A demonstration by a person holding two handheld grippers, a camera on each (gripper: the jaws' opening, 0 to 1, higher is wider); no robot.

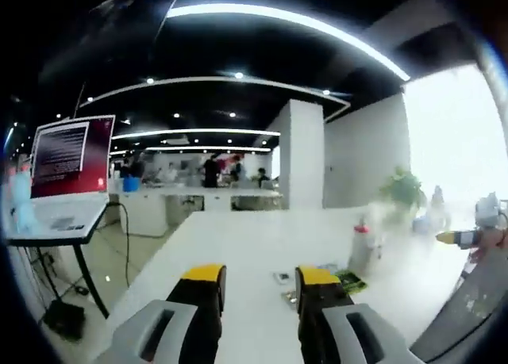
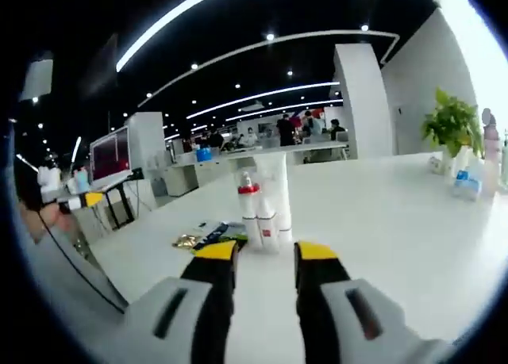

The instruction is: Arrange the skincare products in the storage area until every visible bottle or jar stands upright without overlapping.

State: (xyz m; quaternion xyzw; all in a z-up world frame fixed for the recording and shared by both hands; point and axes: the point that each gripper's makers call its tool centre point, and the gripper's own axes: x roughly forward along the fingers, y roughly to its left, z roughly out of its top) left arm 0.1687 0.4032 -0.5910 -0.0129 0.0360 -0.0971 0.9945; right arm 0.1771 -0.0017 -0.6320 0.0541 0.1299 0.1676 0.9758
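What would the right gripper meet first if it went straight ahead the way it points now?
Probably the white bottles, one red-capped, standing upright on the white table just beyond the open right gripper; depth is uncertain.

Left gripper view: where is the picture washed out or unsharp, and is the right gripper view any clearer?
Left gripper view: window glare whitens the right side, hazing the red-capped bottle. Right gripper view: same bottle sharper; glare confined to the upper right, behind the plant.
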